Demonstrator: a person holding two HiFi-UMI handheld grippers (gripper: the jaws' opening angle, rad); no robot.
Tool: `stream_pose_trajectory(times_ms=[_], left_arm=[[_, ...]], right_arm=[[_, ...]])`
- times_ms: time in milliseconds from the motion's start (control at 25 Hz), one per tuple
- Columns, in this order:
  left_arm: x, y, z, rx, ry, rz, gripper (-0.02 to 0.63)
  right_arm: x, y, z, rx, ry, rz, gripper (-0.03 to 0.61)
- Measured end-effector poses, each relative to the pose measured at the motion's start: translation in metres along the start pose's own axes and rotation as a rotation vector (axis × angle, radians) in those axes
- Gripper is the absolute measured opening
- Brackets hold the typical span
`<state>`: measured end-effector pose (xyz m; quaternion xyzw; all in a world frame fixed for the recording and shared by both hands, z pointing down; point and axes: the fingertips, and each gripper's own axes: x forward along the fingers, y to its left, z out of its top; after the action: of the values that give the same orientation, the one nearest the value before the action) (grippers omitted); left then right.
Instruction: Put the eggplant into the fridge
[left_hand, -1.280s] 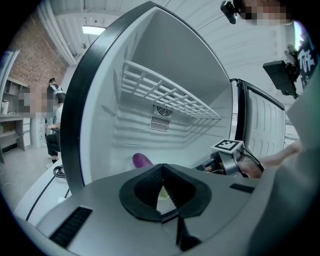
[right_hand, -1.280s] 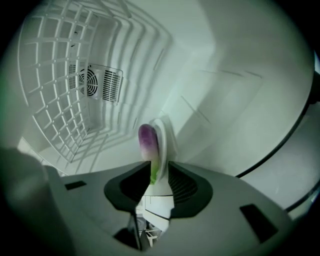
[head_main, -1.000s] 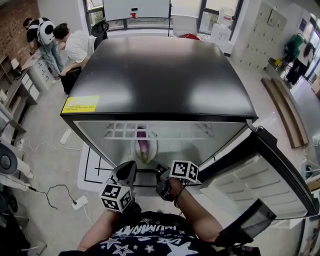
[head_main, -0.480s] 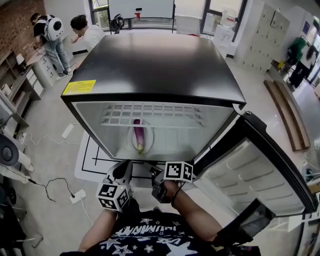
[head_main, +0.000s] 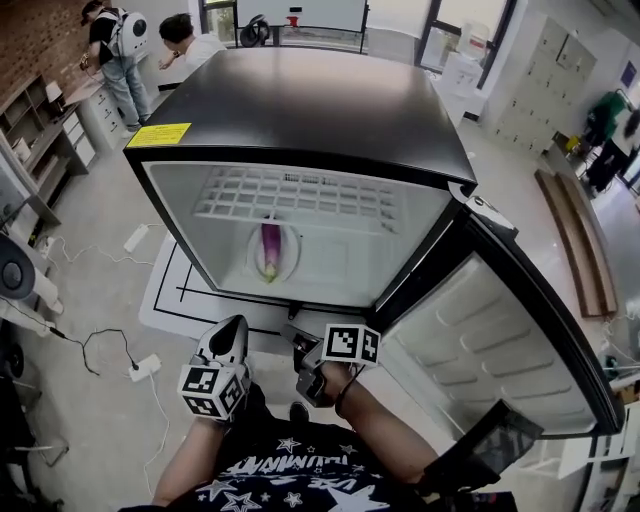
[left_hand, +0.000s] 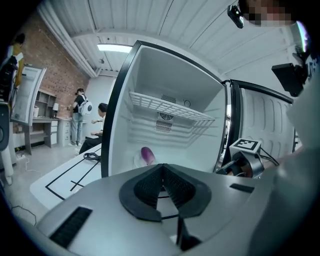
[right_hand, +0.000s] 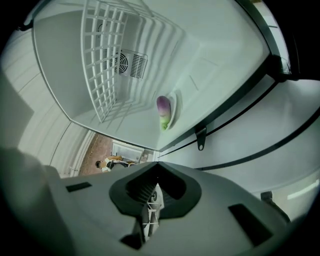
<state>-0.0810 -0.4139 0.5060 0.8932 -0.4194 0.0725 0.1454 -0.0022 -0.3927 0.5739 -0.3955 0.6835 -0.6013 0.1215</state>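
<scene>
- Head view: a small fridge with a glossy black top (head_main: 310, 100) stands with its white-lined door (head_main: 500, 340) swung open to the right. The purple eggplant with a green stem end (head_main: 270, 250) lies on a round white plate (head_main: 290, 262) on the floor of the fridge, under a white wire shelf (head_main: 310, 195). A yellow sticker (head_main: 160, 134) sits on the top's near left corner. The left gripper (head_main: 234, 328) and the right gripper (head_main: 298, 345) hover side by side in front of the opening, outside the fridge and well apart from the eggplant.
- Left gripper view: the left gripper (left_hand: 161, 167) has its jaws pressed together with nothing between them. Beyond the tips, the eggplant (left_hand: 148, 155) rests on the plate (left_hand: 137, 161) inside the fridge. The right gripper (left_hand: 239, 162) shows at the right.
- Right gripper view: the right gripper (right_hand: 156, 165) also has its jaws together and empty. The eggplant (right_hand: 163, 109) lies on the plate (right_hand: 175, 111), near the wire shelf (right_hand: 107, 65).
</scene>
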Motion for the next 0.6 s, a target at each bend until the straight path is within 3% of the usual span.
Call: stream_pose_trajectory(times_ms=[600], left_arm=[[-0.019,-0.019,-0.017,0.012,0.05,0.034,0.009]], right_arm=[[-0.005,-0.001,-0.039,-0.007,0.138,0.055,0.006]])
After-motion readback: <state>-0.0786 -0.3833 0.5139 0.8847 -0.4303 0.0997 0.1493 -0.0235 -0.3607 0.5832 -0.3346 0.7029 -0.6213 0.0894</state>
